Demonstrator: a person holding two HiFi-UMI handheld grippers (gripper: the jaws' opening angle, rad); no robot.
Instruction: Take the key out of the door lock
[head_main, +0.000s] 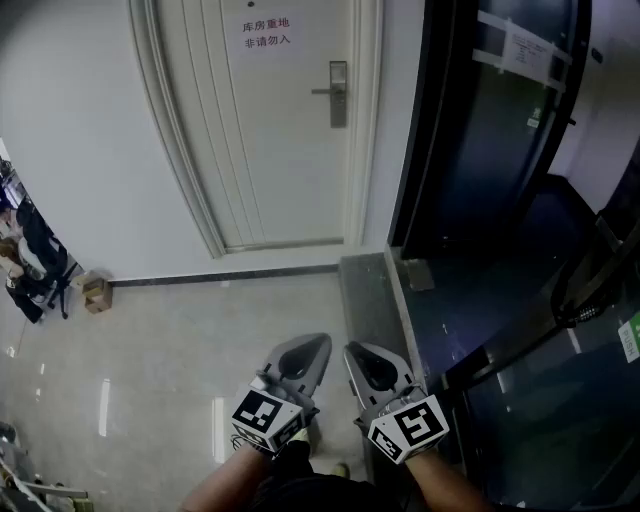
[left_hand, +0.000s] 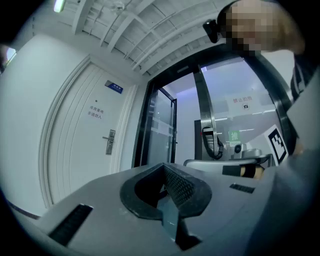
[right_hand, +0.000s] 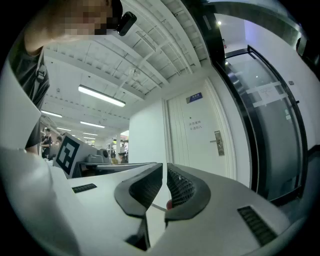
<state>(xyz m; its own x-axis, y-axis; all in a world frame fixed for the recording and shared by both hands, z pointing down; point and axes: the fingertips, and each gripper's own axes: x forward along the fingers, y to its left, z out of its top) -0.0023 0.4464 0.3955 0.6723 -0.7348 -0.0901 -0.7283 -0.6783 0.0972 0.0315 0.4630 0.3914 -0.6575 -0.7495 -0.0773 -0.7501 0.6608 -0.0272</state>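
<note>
Door lock (head_main: 338, 93) sits well apart from the closed left tool (head_main: 316, 346) and closed right tool (head_main: 354, 352).

Door (head_main: 280, 140) ahead, notice (head_main: 266, 33) on its upper part, lock plate (head_main: 338, 93) at its right edge; glass partition (head_main: 500, 160) right of the door; cardboard box (head_main: 97, 292) on the floor (head_main: 180, 340) against the wall (head_main: 80, 120), left of the door; left gripper (head_main: 319, 341) and right gripper (head_main: 352, 350) side by side, well short of the door
</note>
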